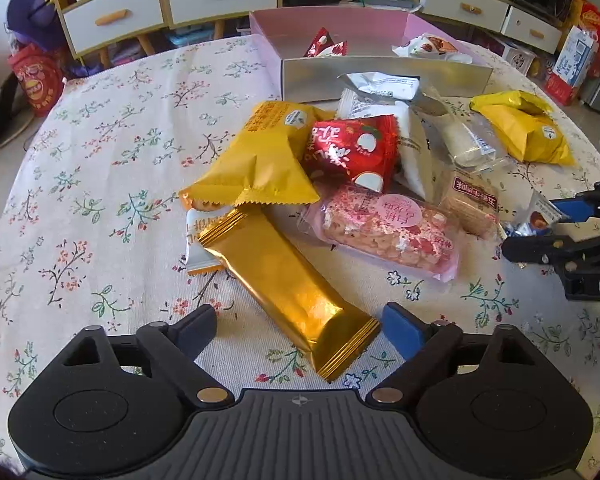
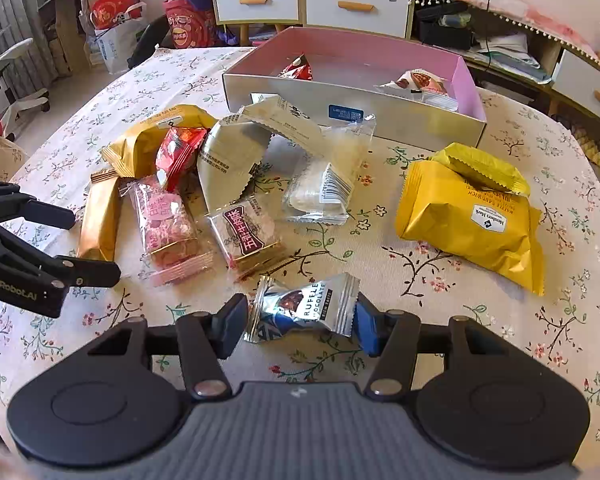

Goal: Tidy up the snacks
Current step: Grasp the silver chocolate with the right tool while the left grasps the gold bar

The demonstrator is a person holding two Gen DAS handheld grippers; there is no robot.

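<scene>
Left gripper (image 1: 298, 330) sits low at the near edge of the floral tablecloth (image 1: 100, 184), jaws wide apart w/ the near end of a long gold bar packet (image 1: 288, 288) lying between them; neither pad touches it. The bar runs diagonally up-left toward a yellow pouch (image 1: 256, 160). Red packet (image 1: 352, 148) leans just right of that pouch; pink snack bar (image 1: 384, 232) lies nearer, right of the gold bar.

Right gripper (image 2: 300, 322) is partly open, a silver truffle chocolate wrapper (image 2: 308, 306) between its pads; wrapper's ends touch or nearly touch both pads, so can't tell if it's actually clamped. Big yellow bag (image 2: 464, 224) lies to the right, a brown-label cracker pack (image 2: 248, 236) just beyond the wrapper.

Pink-lined box (image 2: 380, 118) stands at the far side, a few snacks already inside.
</scene>
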